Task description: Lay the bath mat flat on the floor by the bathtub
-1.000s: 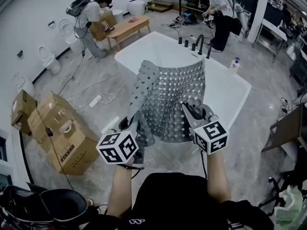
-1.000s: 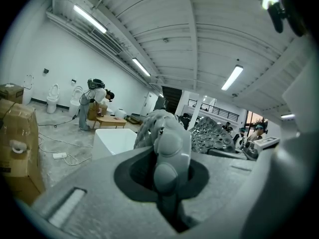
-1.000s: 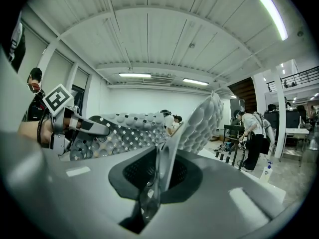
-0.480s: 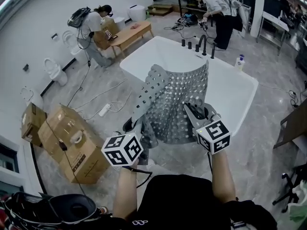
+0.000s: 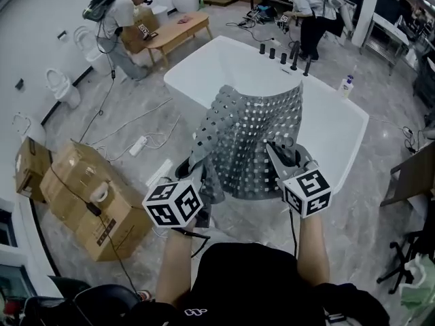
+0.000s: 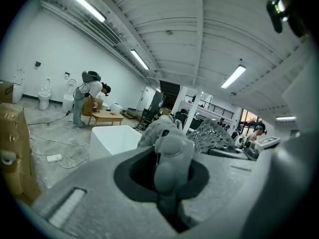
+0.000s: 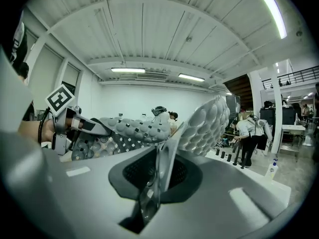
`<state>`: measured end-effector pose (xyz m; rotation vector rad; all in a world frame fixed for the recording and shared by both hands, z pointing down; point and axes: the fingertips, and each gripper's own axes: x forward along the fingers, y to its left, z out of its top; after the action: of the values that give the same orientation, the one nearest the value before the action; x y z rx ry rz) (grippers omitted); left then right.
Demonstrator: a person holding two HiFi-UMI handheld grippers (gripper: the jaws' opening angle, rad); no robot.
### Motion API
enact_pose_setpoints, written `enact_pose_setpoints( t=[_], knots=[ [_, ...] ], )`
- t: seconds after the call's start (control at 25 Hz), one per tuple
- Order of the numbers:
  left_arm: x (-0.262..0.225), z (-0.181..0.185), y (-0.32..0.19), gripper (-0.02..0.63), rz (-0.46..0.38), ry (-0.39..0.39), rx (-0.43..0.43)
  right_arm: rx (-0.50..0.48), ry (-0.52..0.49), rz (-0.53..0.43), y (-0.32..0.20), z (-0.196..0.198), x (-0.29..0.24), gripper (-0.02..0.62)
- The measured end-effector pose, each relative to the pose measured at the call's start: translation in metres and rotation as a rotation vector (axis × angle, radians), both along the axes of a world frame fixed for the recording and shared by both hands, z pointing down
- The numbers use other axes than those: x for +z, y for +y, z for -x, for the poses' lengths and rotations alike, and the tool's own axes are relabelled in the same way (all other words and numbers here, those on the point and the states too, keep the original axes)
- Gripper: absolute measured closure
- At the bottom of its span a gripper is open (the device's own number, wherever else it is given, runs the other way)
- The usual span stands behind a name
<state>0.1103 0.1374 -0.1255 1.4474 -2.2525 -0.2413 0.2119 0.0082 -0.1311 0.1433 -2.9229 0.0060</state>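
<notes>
The grey perforated bath mat [image 5: 255, 141] hangs spread between my two grippers, raised in front of the white bathtub [image 5: 333, 131]. Its far edge stands up over the tub's near rim. My left gripper [image 5: 196, 178] is shut on the mat's near left corner, which bunches up in the jaws [image 6: 168, 151] in the left gripper view. At the near right corner my right gripper [image 5: 280, 153] is shut on the mat's edge, which shows as a thin sheet [image 7: 164, 148] in the right gripper view. The grey tiled floor [image 5: 238, 212] lies below the mat beside the tub.
Cardboard boxes [image 5: 81, 195] stand at the left, with a power strip [image 5: 136, 145] and cables on the floor. Black faucets [image 5: 285, 54] and a bottle [image 5: 346, 85] are at the tub's far end. Two people work at the back, by a wooden bench [image 5: 173, 34] and toilets [image 5: 58, 87]. A chair [image 5: 408, 182] stands at the right.
Both grippers have moved a little with the mat still held. The folded-up left side of the mat has dropped and spread, so the mat now hangs wider.
</notes>
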Motion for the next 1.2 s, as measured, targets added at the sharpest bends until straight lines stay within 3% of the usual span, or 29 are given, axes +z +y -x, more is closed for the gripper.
enact_pose_setpoints(
  t=[0.28,0.64,0.96,1.2],
  knots=[
    [0.010,0.084,0.011,0.578,-0.006,0.053,0.027,0.017,0.062,0.000,0.020,0.074,0.006,0.569],
    [0.020,0.177,0.025,0.578,-0.002,0.066,0.090,0.095,0.090,0.006,0.040,0.157,0.017,0.569],
    [0.034,0.215,0.019,0.578,0.019,0.095,0.168,0.183,0.123,0.036,0.040,0.184,0.034,0.569],
    [0.050,0.219,0.008,0.578,0.036,0.126,0.213,0.221,0.164,0.062,0.039,0.183,0.050,0.569]
  ],
)
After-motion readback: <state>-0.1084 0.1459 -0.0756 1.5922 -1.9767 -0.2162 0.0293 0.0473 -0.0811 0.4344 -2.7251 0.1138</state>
